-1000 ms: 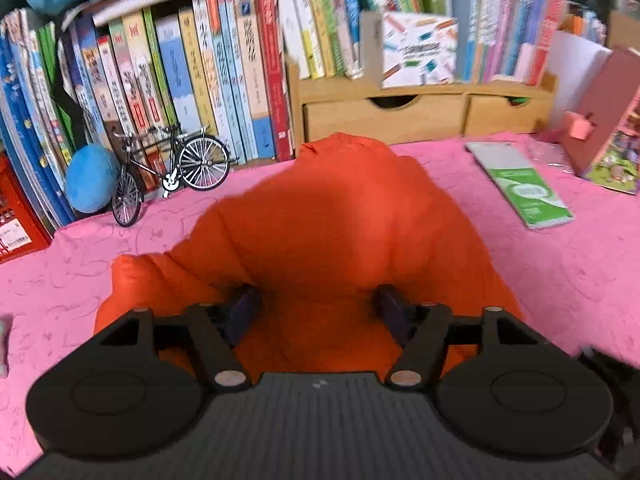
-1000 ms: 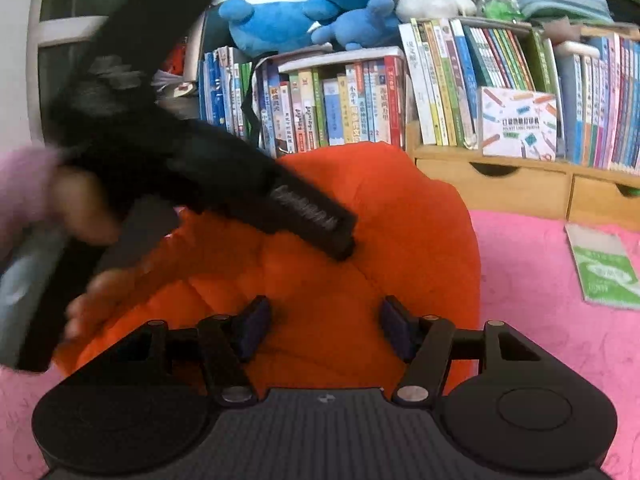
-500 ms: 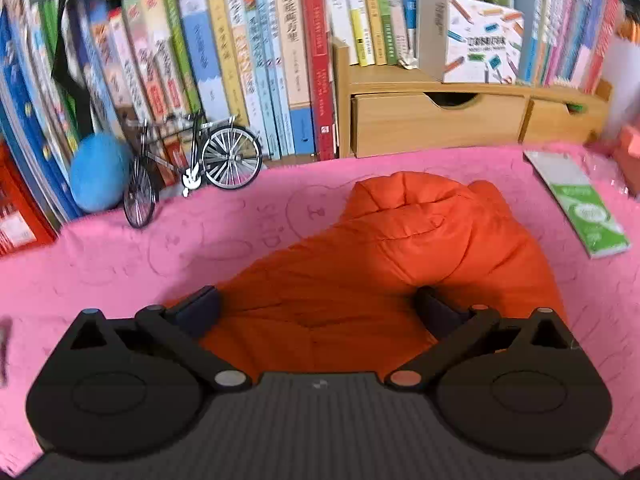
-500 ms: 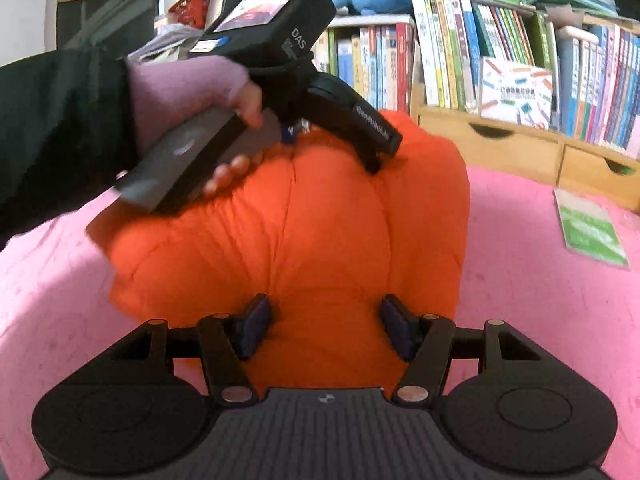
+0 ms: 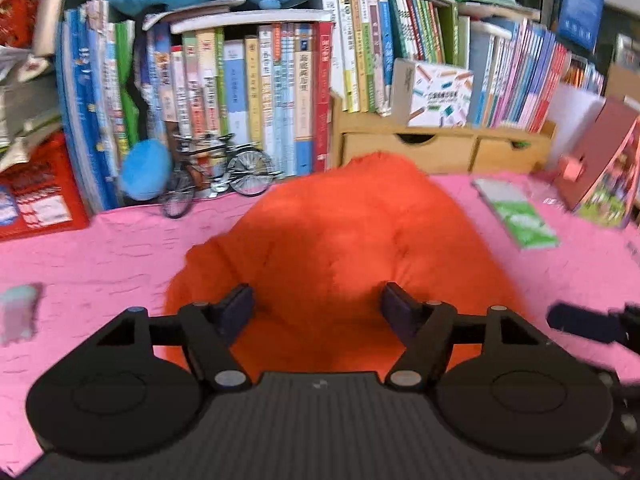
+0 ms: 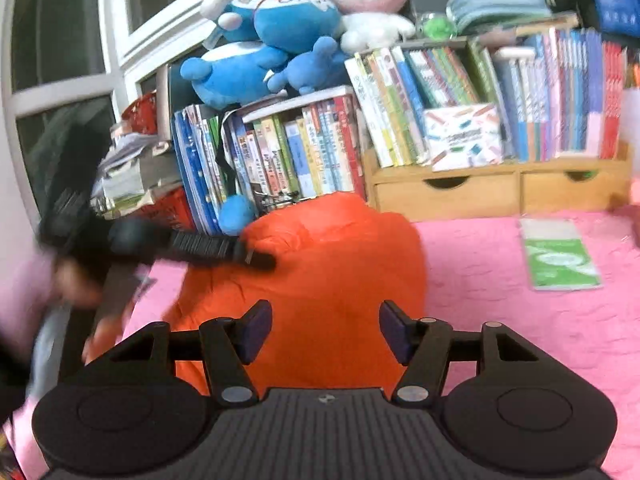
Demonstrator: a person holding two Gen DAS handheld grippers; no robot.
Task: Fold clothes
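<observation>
One puffy orange jacket sits heaped on the pink cloth, right in front of the bookshelf and the little model bicycle. Padded and quilted, it looks light, soft and springy, with a slick shell, so I'd say it will balloon back after every fold; best taken by a hem or seam edge, pinching through a thick roll of fabric. Left gripper has its jaws closing right now, with the jacket bulging between the pads, though whether they press I cannot tell. Right gripper holds its jaws partly apart around the near edge, contact unclear. Half a second ago the left jaws were flung wide and the jacket lay flatter; now it stands taller and both views tilt upward
</observation>
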